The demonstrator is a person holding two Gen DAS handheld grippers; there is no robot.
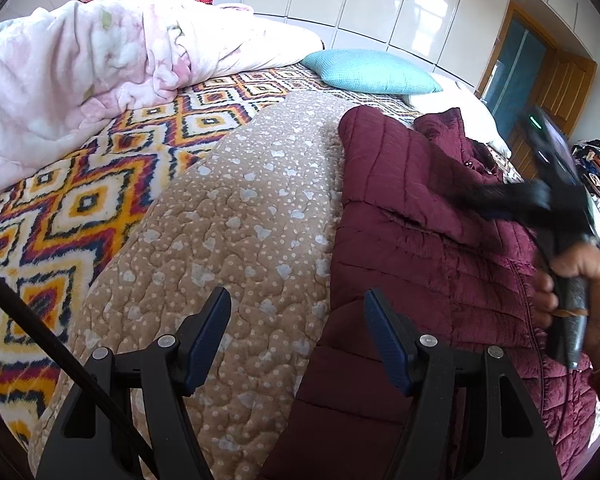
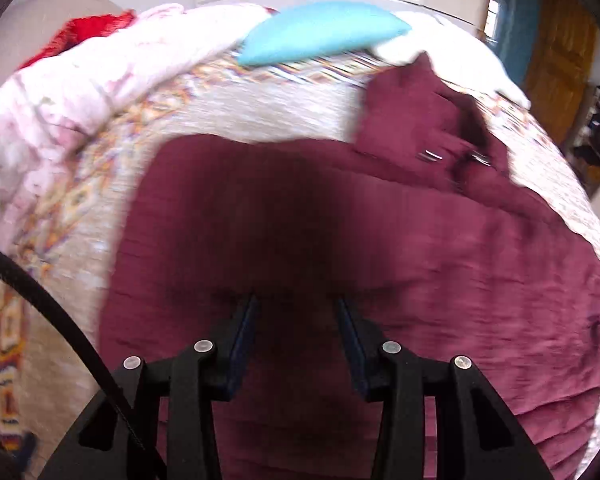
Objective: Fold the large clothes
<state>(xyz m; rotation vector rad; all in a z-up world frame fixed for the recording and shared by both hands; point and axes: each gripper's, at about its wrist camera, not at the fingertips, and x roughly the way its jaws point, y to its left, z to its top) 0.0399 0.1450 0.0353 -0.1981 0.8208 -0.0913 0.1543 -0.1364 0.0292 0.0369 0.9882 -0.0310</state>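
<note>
A maroon quilted jacket (image 1: 420, 240) lies spread on a tan dotted quilt (image 1: 240, 220) on the bed. My left gripper (image 1: 298, 304) is open and empty, hovering over the jacket's left edge where it meets the quilt. In the left wrist view the right gripper (image 1: 500, 196) is blurred, held in a hand (image 1: 588, 280) over the jacket's right side. In the right wrist view, which is motion-blurred, my right gripper (image 2: 296, 300) is open and empty just above the jacket (image 2: 380, 240), whose collar (image 2: 416, 120) lies at the far end.
A pink crumpled duvet (image 1: 80, 80) lies at the far left of the bed on a colourful diamond-patterned blanket (image 1: 80, 200). A turquoise pillow (image 1: 372, 70) lies at the far side. White wardrobes (image 1: 380, 0) and a wooden door (image 1: 560, 80) stand behind.
</note>
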